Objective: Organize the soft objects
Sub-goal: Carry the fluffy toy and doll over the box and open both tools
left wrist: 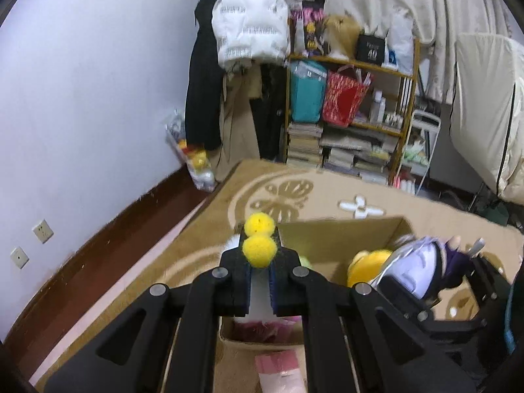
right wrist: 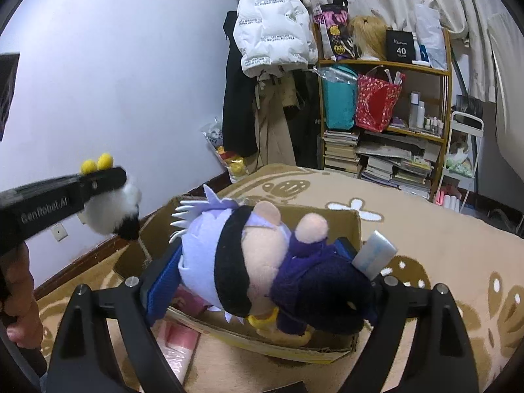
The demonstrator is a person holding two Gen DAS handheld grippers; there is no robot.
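My left gripper is shut on a small white plush with two yellow pompoms, held above the near left corner of an open cardboard box. It also shows in the right wrist view, white with a black end. My right gripper is shut on a plush doll with pale purple hair, a black blindfold and a dark purple outfit, held over the box. A yellow plush lies inside the box.
The box sits on a beige patterned rug. Pink packets lie in front of it. A cluttered shelf, hanging coats and a bag of toys stand at the far wall.
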